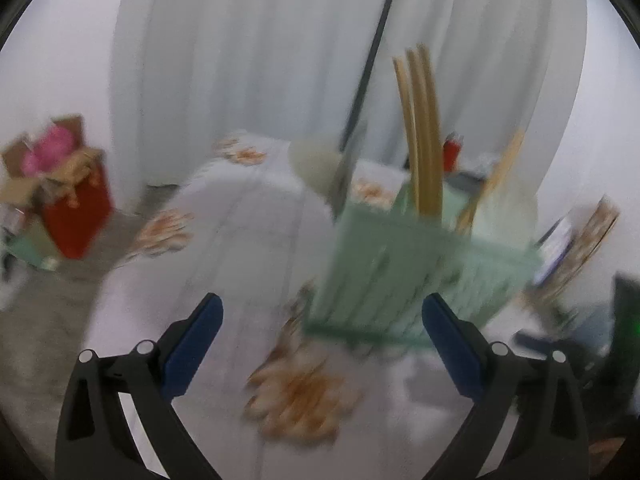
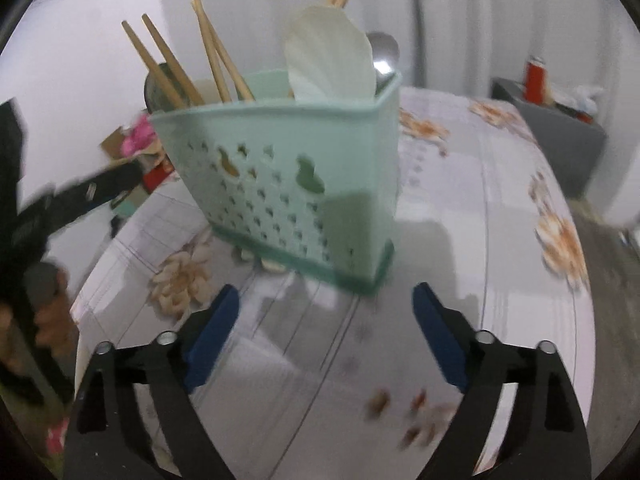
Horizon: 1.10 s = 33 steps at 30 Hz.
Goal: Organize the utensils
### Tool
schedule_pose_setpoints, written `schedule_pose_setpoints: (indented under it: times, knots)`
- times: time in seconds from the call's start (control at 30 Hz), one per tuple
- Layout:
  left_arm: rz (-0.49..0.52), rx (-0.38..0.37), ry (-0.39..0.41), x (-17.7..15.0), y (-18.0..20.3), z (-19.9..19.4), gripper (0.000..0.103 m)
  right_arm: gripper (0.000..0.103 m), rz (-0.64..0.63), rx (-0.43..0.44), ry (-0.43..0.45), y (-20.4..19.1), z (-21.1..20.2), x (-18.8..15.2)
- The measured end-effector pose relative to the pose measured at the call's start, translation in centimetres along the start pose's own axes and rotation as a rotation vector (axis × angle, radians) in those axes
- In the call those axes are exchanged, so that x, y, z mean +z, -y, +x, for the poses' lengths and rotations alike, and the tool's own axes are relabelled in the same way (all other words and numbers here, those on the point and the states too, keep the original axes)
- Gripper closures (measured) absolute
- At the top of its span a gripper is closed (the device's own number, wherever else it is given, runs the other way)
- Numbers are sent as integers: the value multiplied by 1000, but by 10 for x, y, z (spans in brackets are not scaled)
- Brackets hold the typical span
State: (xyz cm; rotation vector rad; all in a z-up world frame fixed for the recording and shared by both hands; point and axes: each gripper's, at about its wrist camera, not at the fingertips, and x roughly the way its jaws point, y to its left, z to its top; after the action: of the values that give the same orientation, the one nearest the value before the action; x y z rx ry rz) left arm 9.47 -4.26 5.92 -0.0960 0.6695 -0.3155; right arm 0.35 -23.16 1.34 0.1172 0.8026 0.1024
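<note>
A mint-green perforated utensil holder (image 2: 288,176) stands upright on the flowered tablecloth (image 2: 480,200). Several wooden chopsticks (image 2: 168,68) lean in it, beside a white rice paddle (image 2: 332,56) and a metal spoon (image 2: 384,52). My right gripper (image 2: 326,304) is open just in front of the holder, nothing between its blue pads. In the blurred left wrist view the holder (image 1: 404,264) with chopsticks (image 1: 420,128) sits ahead to the right. My left gripper (image 1: 322,312) is open and empty, its right pad close to the holder's base. The left tool (image 2: 76,196) and a hand (image 2: 52,312) appear at the right view's left edge.
A red bag (image 1: 76,208) and cardboard with pink items (image 1: 48,152) sit on the floor at left. A grey box (image 2: 552,132) with a red bottle (image 2: 536,76) stands behind the table. White curtains (image 1: 260,60) hang behind. Flat packages (image 1: 576,236) lie at the table's right edge.
</note>
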Motion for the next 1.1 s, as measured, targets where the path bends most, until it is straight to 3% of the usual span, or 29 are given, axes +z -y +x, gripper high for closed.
schedule_pose_setpoints:
  times: [0.1, 0.27, 0.4, 0.53, 0.7, 1.1]
  knots:
    - [37, 55, -10, -25, 4, -22, 6, 8, 51, -75, 29, -14, -9, -14]
    - [35, 101, -8, -50, 3, -46, 6, 8, 42, -200, 67, -36, -8, -15]
    - [23, 233, -19, -55, -5, -43, 6, 8, 52, -253, 73, -51, -7, -11]
    - [14, 311, 10, -54, -16, -45, 6, 8, 76, -297, 98, -59, -10, -14]
    - [68, 400, -35, -48, -23, -35, 6, 8, 108, -369, 99, -63, -9, -12]
    - [18, 477, -64, -51, -39, -29, 6, 8, 140, -434, 80, -51, -1, -11]
